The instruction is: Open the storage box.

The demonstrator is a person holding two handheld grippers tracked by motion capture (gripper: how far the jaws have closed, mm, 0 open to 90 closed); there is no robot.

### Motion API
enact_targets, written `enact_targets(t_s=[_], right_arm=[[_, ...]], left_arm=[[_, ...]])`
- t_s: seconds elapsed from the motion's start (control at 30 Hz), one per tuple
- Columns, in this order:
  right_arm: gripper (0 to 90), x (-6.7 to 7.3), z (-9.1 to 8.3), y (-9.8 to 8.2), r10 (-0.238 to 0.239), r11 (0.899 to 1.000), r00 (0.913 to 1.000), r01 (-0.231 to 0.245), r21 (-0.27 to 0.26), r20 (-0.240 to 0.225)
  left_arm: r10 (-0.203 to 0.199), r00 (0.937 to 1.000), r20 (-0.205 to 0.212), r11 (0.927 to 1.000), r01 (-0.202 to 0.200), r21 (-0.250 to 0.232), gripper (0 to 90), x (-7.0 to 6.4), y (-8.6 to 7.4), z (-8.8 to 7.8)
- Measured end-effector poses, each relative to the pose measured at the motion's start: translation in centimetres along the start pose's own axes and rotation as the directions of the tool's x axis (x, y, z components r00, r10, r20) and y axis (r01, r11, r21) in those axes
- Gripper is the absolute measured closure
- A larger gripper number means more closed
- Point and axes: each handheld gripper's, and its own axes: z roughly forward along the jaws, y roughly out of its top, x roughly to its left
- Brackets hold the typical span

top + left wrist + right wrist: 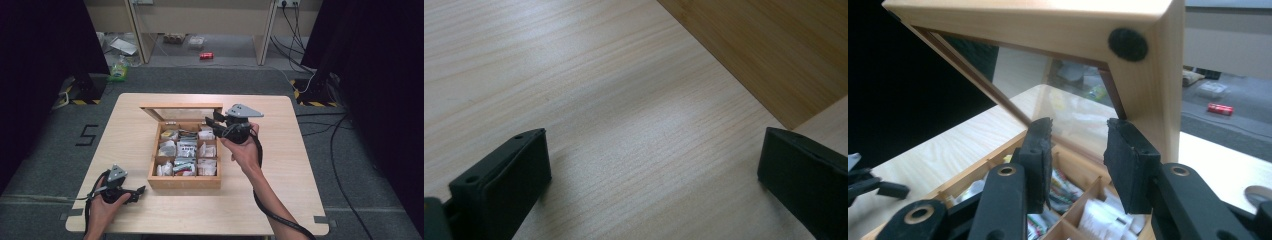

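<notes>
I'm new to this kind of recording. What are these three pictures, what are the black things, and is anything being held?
A person sits at a table with a hand-held claw tool in each hand. One picture looks down from above; the other two come from small cameras riding on each tool. On the table stands a wooden box of compartments filled with small packets, its glass lid raised. The left claw rests near the table's surface beside the box, jaws wide apart, holding nothing. The right claw hovers over the box near the lid's corner, jaws partly apart, with nothing between them.
</notes>
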Motion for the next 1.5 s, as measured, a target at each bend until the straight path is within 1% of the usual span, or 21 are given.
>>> enact_targets(t_s=[0.03, 0.07, 0.2, 0.23, 0.3, 0.37, 0.43, 0.53, 0.67, 0.7, 0.93, 1.0, 1.23, 1.3, 1.4, 1.5], right_arm=[[62.8, -0.1, 0.1, 0.2, 0.000, 1.000, 1.0000, 0.000, -0.005, 0.005], [62.8, -0.3, 0.2, 0.3, 0.000, 1.000, 1.0000, 0.000, -0.006, 0.007], [61.9, -1.0, 0.7, 0.8, 0.009, 1.000, 0.9994, -0.009, -0.005, 0.034], [61.5, -1.2, 0.8, 0.9, 0.017, 1.000, 0.9990, -0.017, -0.007, 0.042], [61.5, -1.8, 1.1, 1.2, 0.043, 0.999, 0.9981, -0.043, -0.013, 0.045], [60.5, -2.0, 1.5, 1.4, 0.039, 0.999, 0.9974, -0.039, -0.007, 0.061], [60.0, -2.2, 1.9, 1.5, 0.048, 0.999, 0.9966, -0.048, -0.003, 0.068], [59.3, -2.2, 2.5, 1.8, 0.040, 0.999, 0.9956, -0.041, 0.012, 0.085], [59.0, -2.3, 3.3, 2.0, 0.039, 0.999, 0.9948, -0.041, 0.019, 0.094], [58.9, -2.4, 3.5, 2.0, 0.030, 0.999, 0.9944, -0.032, 0.026, 0.101], [57.4, -3.3, 4.7, 1.8, 0.037, 0.998, 0.9899, -0.044, 0.045, 0.137], [57.2, -3.5, 5.0, 1.7, 0.048, 0.997, 0.9881, -0.055, 0.048, 0.146], [56.6, -3.9, 5.9, 1.2, 0.040, 0.995, 0.9835, -0.056, 0.084, 0.176], [56.4, -4.1, 6.0, 1.2, 0.036, 0.994, 0.9818, -0.053, 0.091, 0.187], [56.3, -4.2, 6.0, 1.1, 0.048, 0.993, 0.9796, -0.067, 0.092, 0.195], [56.0, -4.1, 5.9, 1.1, 0.040, 0.994, 0.9807, -0.059, 0.094, 0.191]], left_arm=[[0.015, 0.9998, -0.011, 0.9999, -0.015, -0.004, 0.0, 0.1, 0.0, 0.0], [0.000, 1.0000, 0.002, 1.0000, 0.000, 0.000, 0.0, 0.0, 0.0, 0.0], [-0.001, 1.0000, 0.004, 1.0000, 0.001, 0.001, 0.0, 0.0, 0.0, 0.0], [0.000, 1.0000, 0.002, 1.0000, 0.000, 0.001, 0.0, 0.0, 0.0, 0.0], [0.000, 1.0000, 0.002, 1.0000, 0.000, 0.001, 0.0, 0.0, 0.0, 0.0], [0.000, 1.0000, 0.002, 1.0000, 0.000, 0.001, 0.0, 0.0, 0.0, 0.0], [0.000, 1.0000, 0.002, 1.0000, 0.000, 0.001, 0.0, 0.0, 0.0, 0.0], [0.000, 1.0000, 0.002, 1.0000, 0.000, 0.001, 0.0, 0.0, 0.0, 0.0], [0.001, 1.0000, 0.002, 1.0000, -0.001, 0.002, 0.0, 0.0, 0.0, 0.0], [0.000, 1.0000, 0.002, 1.0000, 0.000, 0.001, 0.0, 0.0, 0.0, 0.0], [0.002, 1.0000, 0.002, 1.0000, -0.002, 0.002, 0.0, 0.0, 0.0, 0.0], [0.002, 1.0000, 0.002, 1.0000, -0.002, 0.002, 0.1, 0.0, 0.0, 0.0], [0.000, 1.0000, 0.003, 1.0000, 0.000, 0.002, 0.1, 0.0, 0.0, 0.0], [-0.002, 1.0000, 0.002, 1.0000, 0.002, 0.000, 0.0, -0.1, 0.0, 0.0], [0.000, 1.0000, 0.001, 1.0000, 0.000, 0.001, 0.1, -0.1, 0.0, 0.0], [0.002, 1.0000, 0.001, 1.0000, -0.002, 0.000, 0.1, 0.0, 0.0, 0.0]])
